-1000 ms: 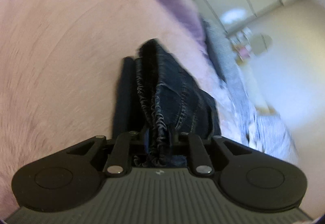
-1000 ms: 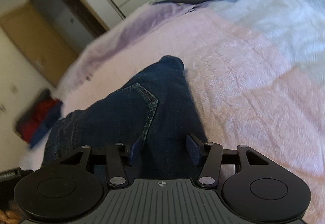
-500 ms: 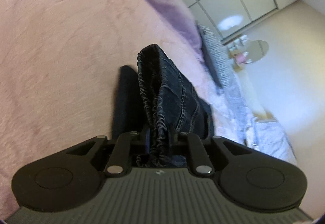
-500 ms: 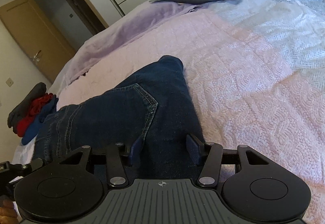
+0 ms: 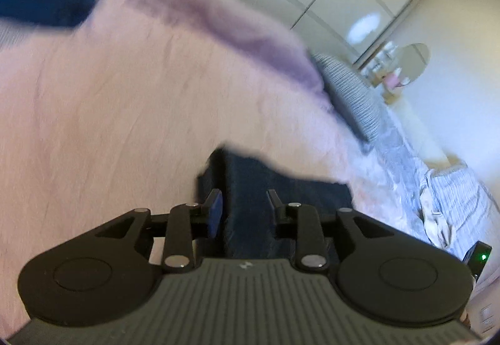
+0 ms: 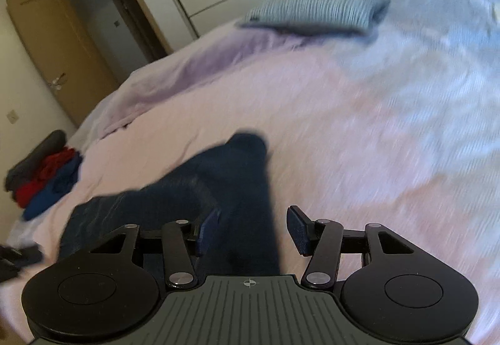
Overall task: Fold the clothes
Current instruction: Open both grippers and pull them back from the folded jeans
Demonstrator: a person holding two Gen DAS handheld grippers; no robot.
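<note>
We see one pink bedspread [image 6: 312, 101], one dark pair of jeans [image 6: 218, 188] lying on it, and one striped pillow [image 6: 318, 10]. Our left gripper [image 5: 243, 204] and right gripper [image 6: 253, 226] both have fingers apart, the denim lying between them, unclamped. Motion blur hides the fabric's detail.

Bed with pink quilted bedspread [image 6: 312, 113]. Lying on it: dark blue jeans [image 6: 218, 176], striped pillow [image 6: 318, 10], stacked clothes [image 6: 43, 173] at edge.
</note>
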